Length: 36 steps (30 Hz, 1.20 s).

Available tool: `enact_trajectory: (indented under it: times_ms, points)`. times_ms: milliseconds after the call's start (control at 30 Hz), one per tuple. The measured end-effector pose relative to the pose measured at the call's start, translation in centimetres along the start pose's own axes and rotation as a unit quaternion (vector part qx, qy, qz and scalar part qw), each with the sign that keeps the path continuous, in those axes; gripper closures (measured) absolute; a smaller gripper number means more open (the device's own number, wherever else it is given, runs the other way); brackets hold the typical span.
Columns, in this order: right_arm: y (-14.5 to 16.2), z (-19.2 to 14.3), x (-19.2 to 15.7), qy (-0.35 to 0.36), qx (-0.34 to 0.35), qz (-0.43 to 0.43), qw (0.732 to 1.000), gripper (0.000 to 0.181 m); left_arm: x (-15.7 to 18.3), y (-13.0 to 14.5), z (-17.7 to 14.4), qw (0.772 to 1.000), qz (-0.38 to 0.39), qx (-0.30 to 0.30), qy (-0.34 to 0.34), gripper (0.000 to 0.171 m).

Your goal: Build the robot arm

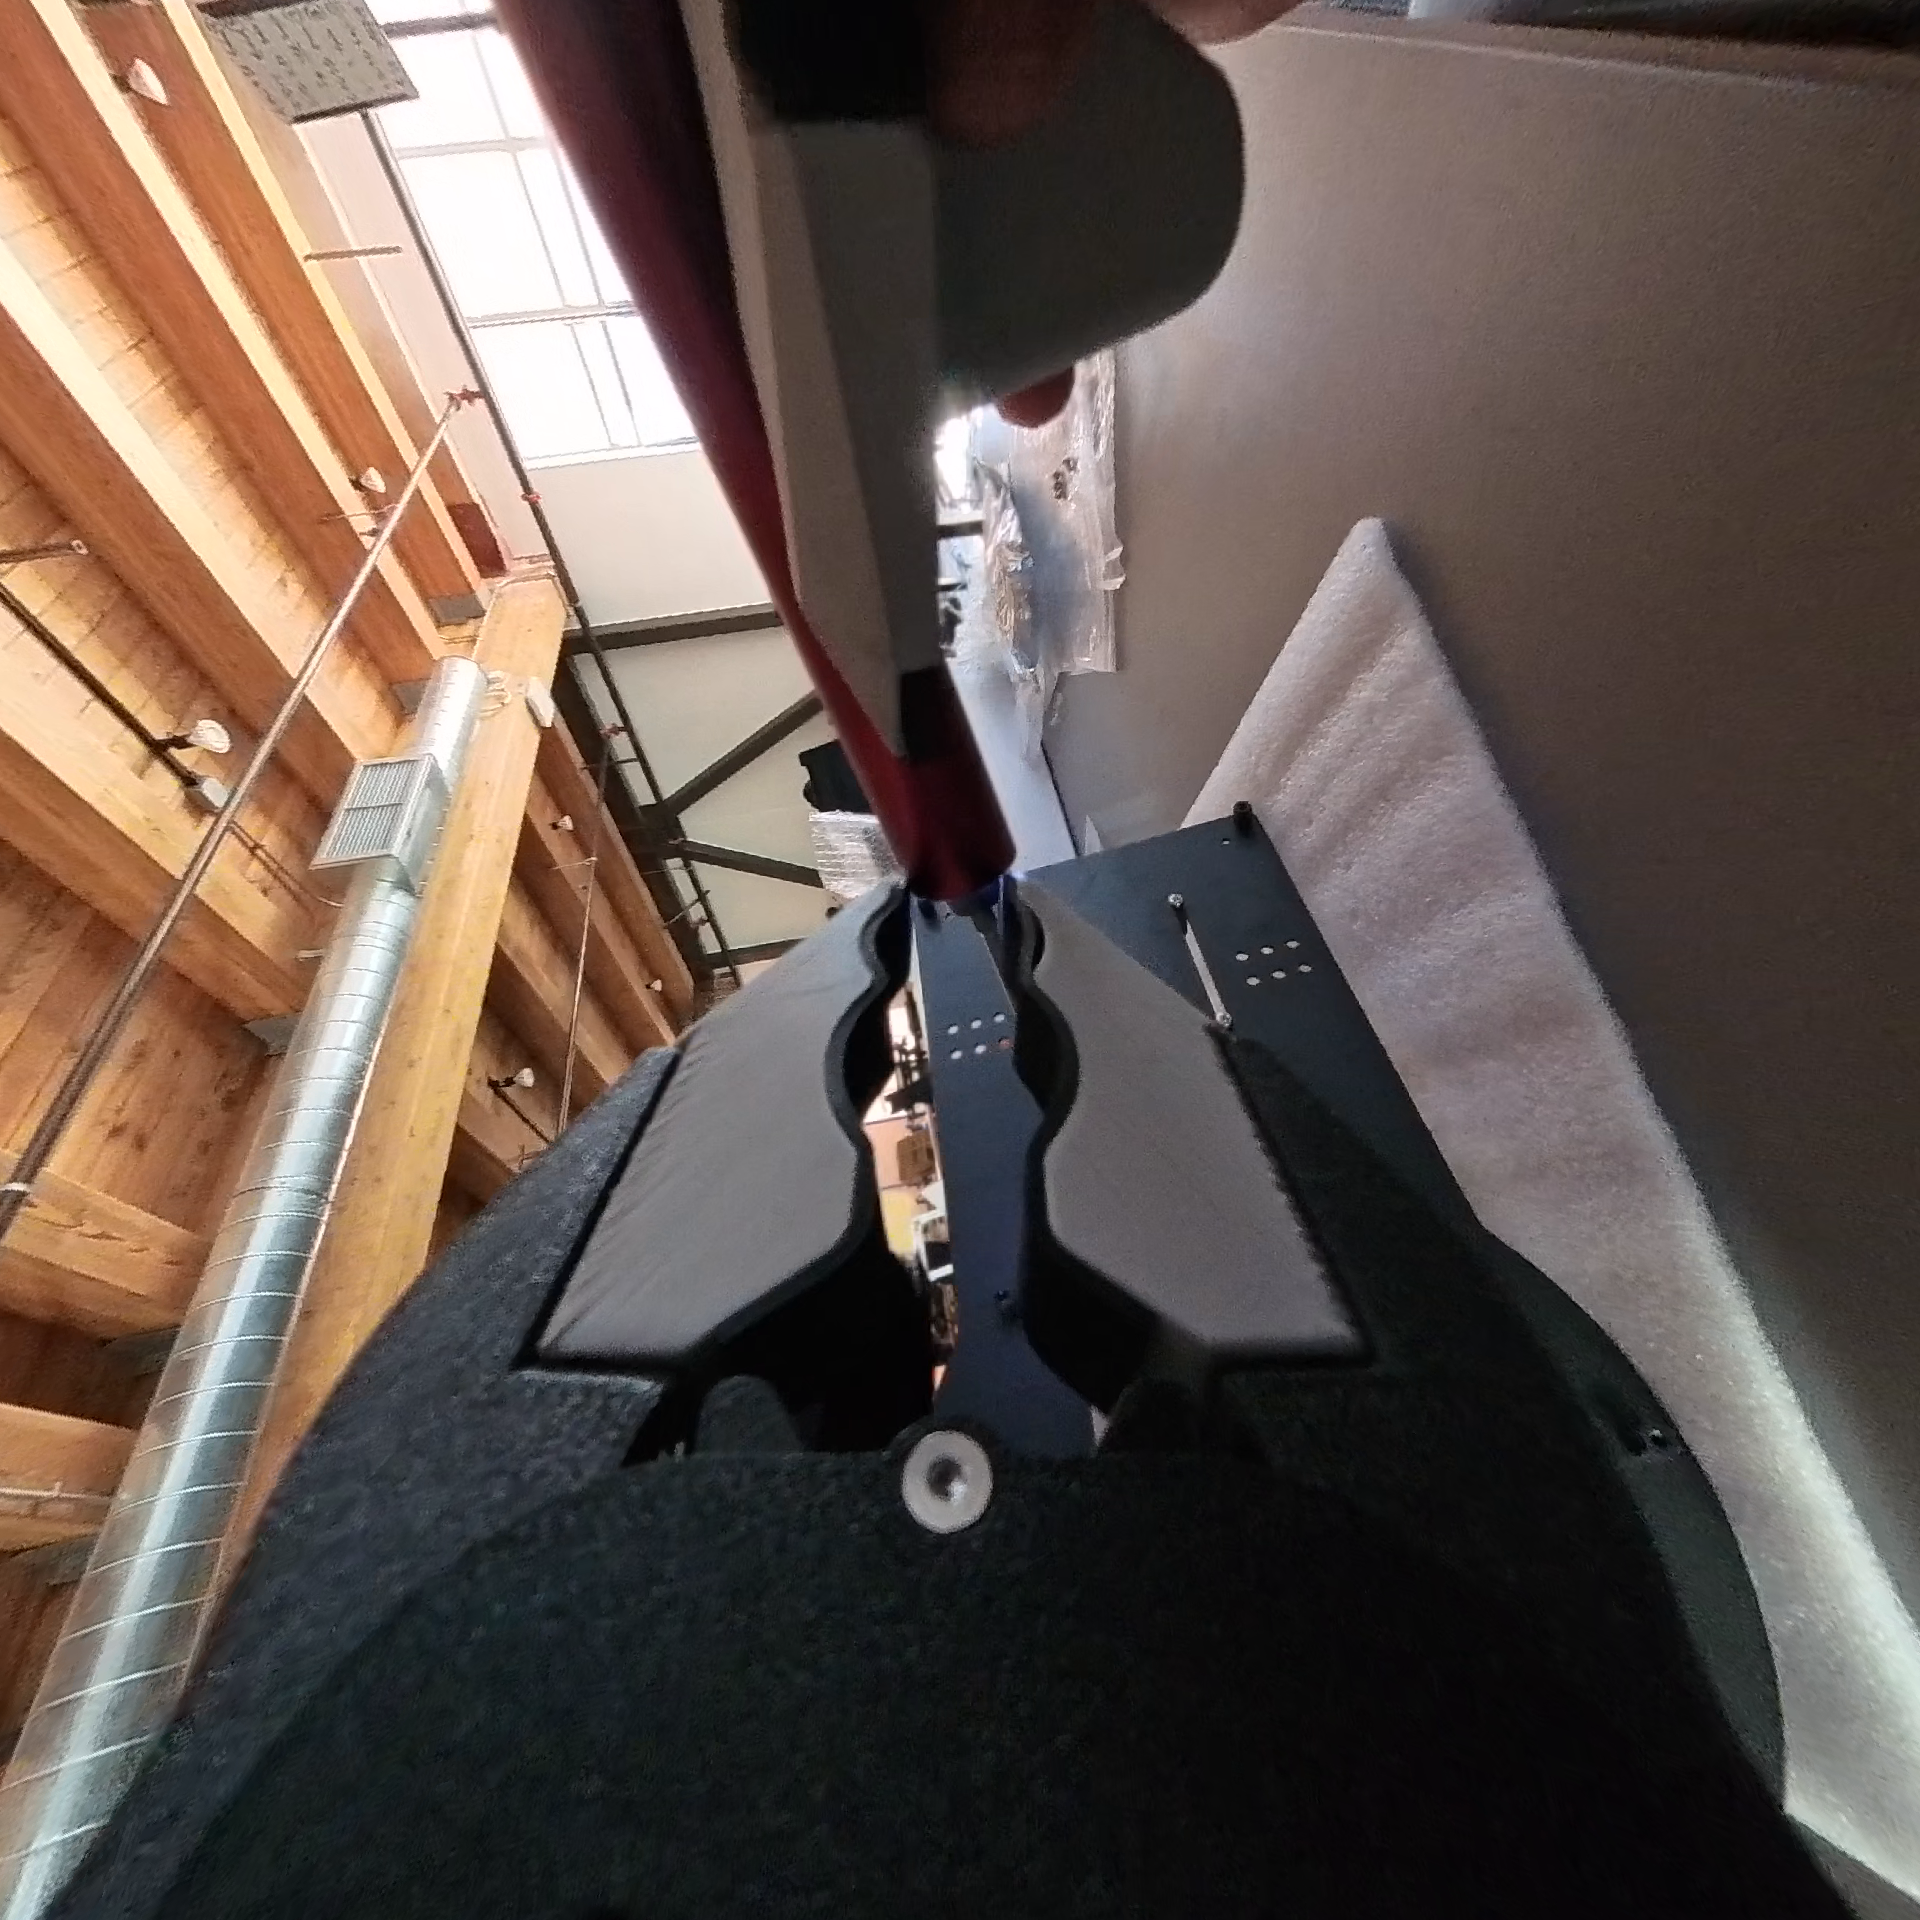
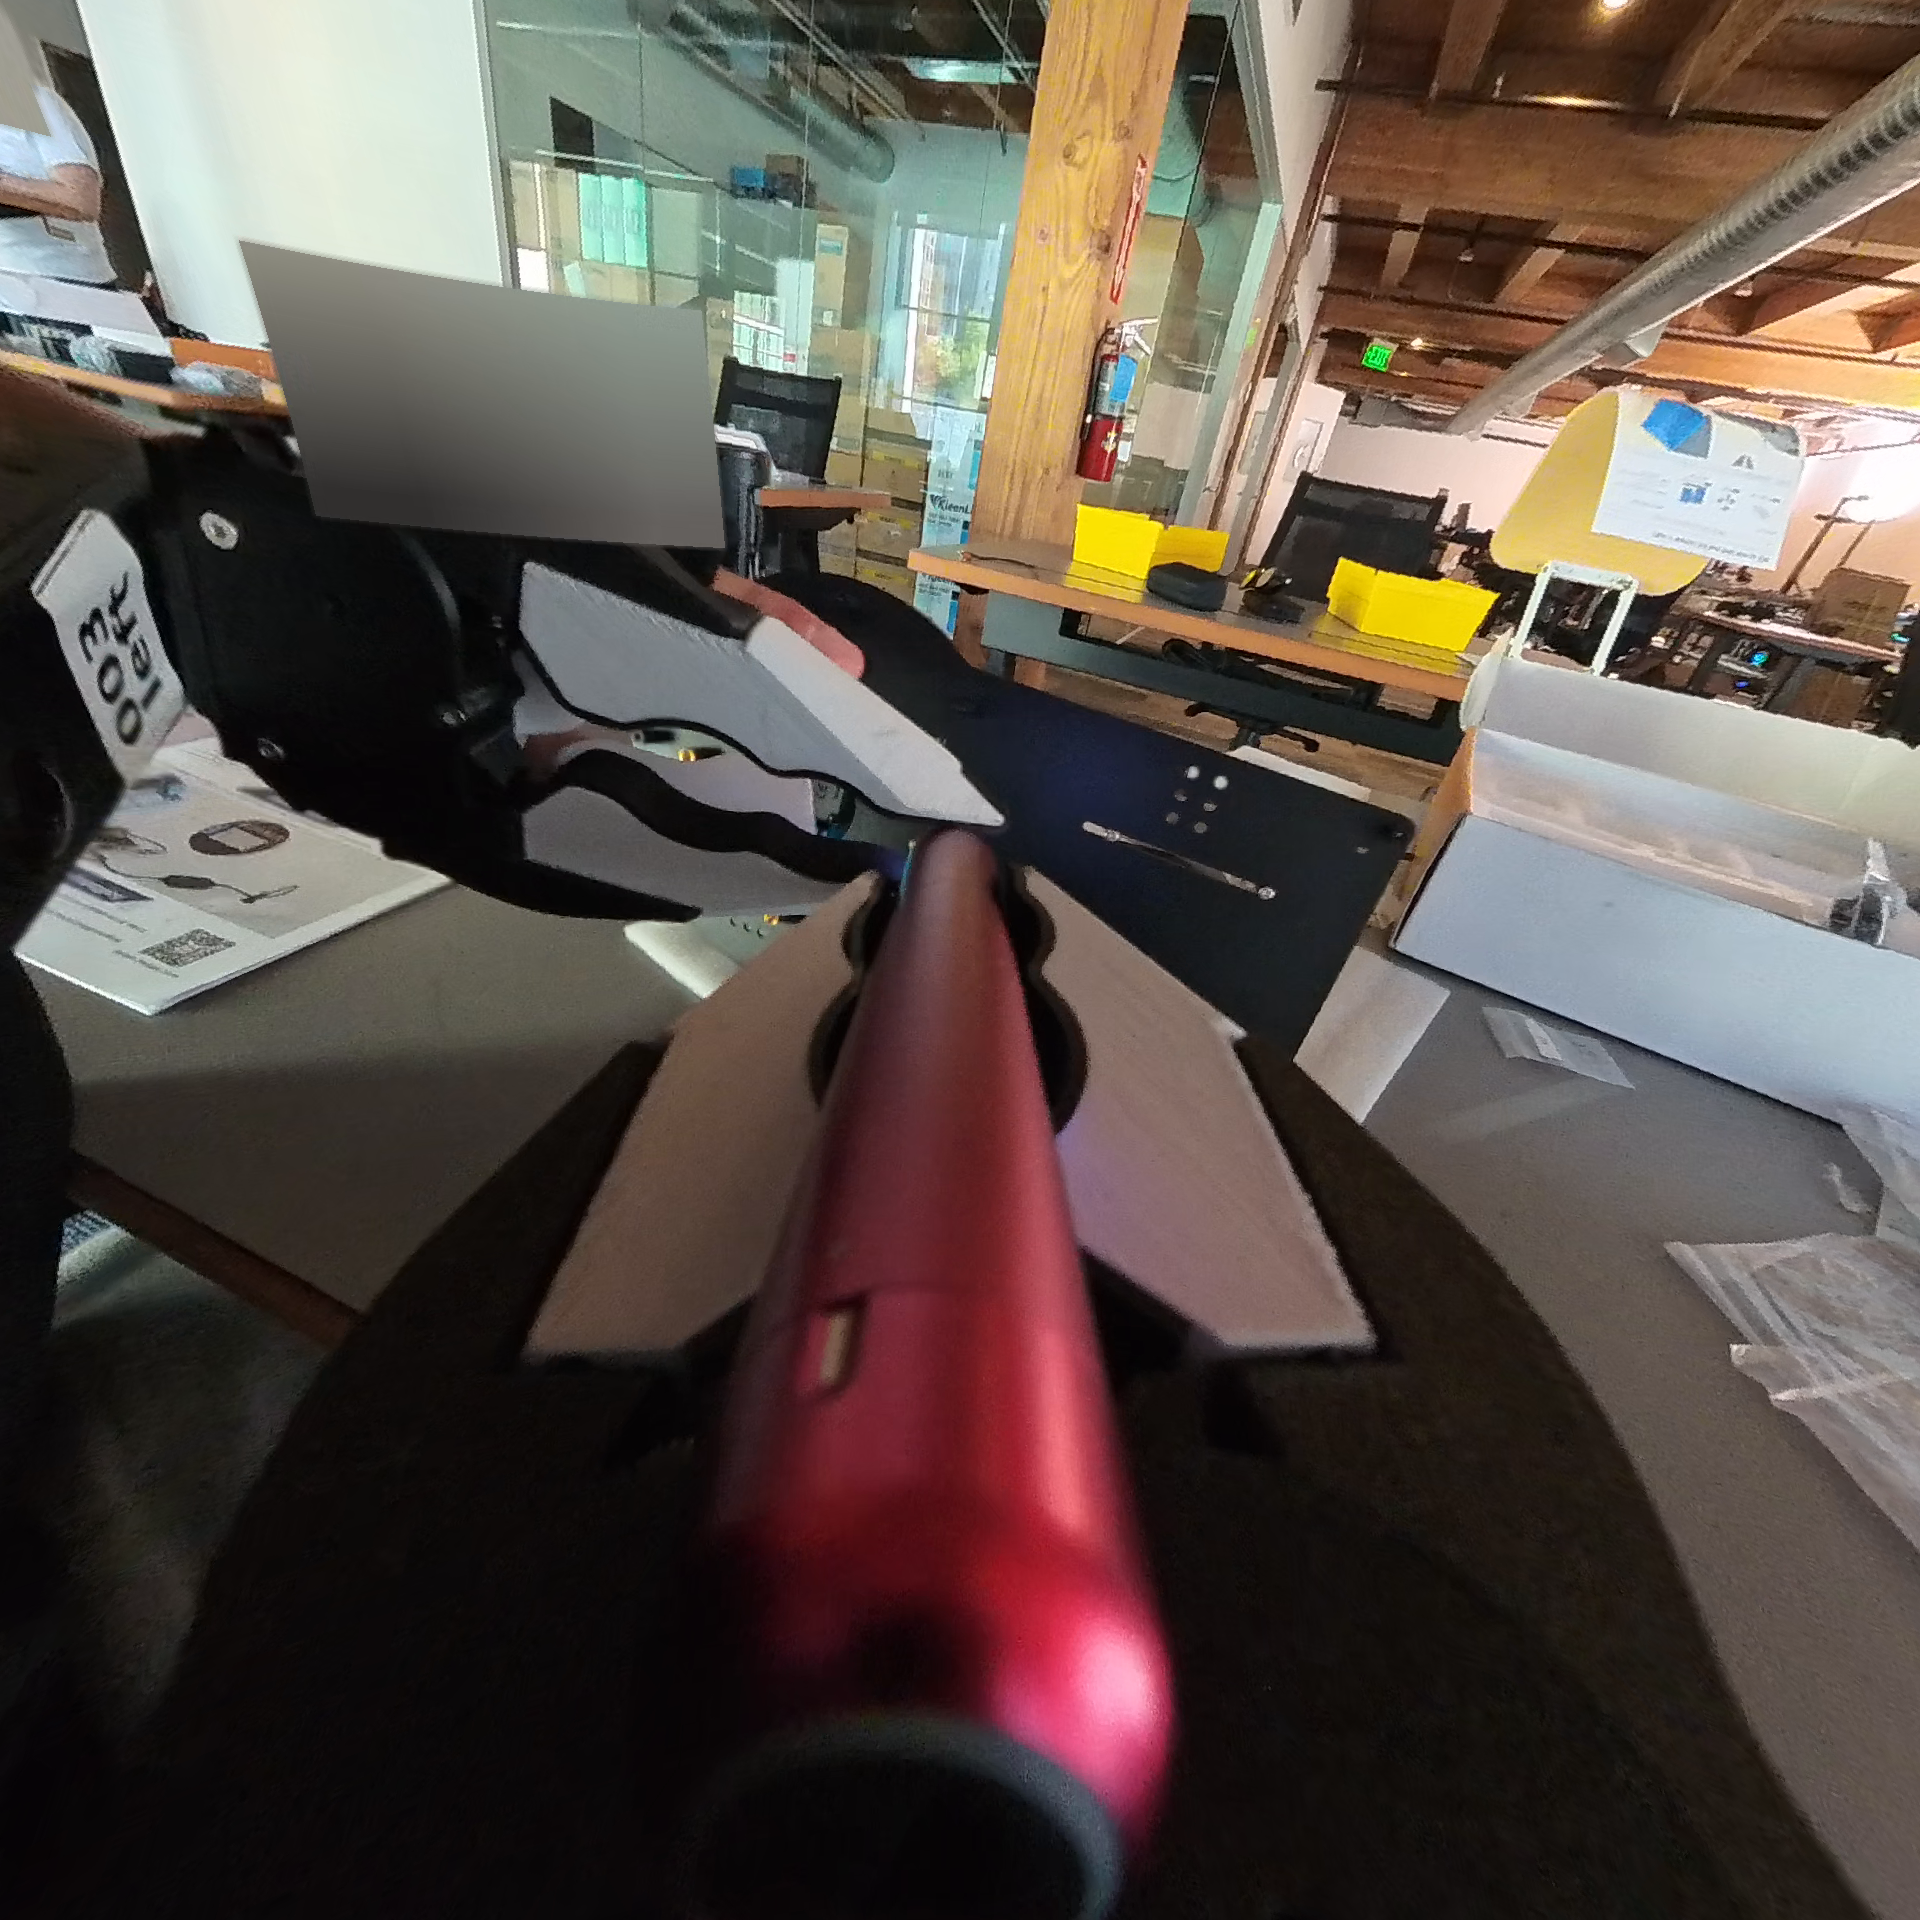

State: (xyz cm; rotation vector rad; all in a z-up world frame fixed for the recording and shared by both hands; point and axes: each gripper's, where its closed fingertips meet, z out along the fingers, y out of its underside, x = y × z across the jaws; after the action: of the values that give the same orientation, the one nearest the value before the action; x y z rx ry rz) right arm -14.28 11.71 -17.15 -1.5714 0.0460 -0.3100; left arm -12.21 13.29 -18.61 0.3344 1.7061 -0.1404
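Observation:
My left gripper (image 1: 956,914) is shut on the edge of a thin black metal panel (image 1: 982,1143) that has small holes and a slot. The panel stands upright on the grey table in the right wrist view (image 2: 1143,810). My right gripper (image 2: 945,894) is shut on a red power screwdriver (image 2: 935,1299), which lies along its fingers. The screwdriver's tip meets the panel right at the left gripper (image 2: 883,831). In the left wrist view the screwdriver (image 1: 951,821) comes down from the top, with the right gripper's fingers (image 1: 852,468) around it.
A white foam sheet (image 1: 1455,935) lies under the panel on the grey table (image 1: 1558,416). A white box (image 2: 1662,904) and clear plastic bags (image 2: 1818,1330) are at the right, a printed sheet (image 2: 208,894) at the left. Yellow bins (image 2: 1413,613) stand on a far desk. Both grippers' tips are close together, under 4 cm apart.

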Motion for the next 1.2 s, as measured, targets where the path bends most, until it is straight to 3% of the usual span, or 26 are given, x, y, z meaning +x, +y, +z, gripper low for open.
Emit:
enact_trajectory:
  times_ms: [200,267,367,500,633,800,1200]
  points:
    - [0.2,0.0,0.0,0.008,0.016,-0.035,0.999,0.161,-0.1,0.0,0.1,1.0,0.0,0.005,-0.031,0.154]
    - [0.0,0.1,-0.7,-0.011,0.029,-0.049,0.998,0.161,0.0,-0.5,0.4,0.999,-0.003,0.015,-0.036,0.14]
    - [0.2,0.6,-1.7,-0.025,0.02,-0.053,0.998,0.161,0.0,-1.1,0.8,0.999,-0.008,0.02,-0.034,0.149]
    - [0.3,0.4,-0.8,-0.009,0.018,-0.01,1.0,0.16,-1.9,-0.2,1.0,0.996,0.001,-0.005,-0.092,0.153]
    - [0.3,0.5,-0.8,-0.021,0.027,0.025,0.999,0.174,-2.9,0.3,1.0,0.991,0.014,-0.02,-0.129,0.154]
    - [-0.1,0.6,-0.8,-0.006,0.033,0.027,0.999,0.153,-2.5,0.5,1.5,0.993,-0.011,-0.025,-0.117,0.154]
    - [-0.8,0.4,0.2,0.024,0.066,0.088,0.994,0.161,-2.6,0.3,1.9,0.988,-0.026,-0.042,-0.144,0.155]
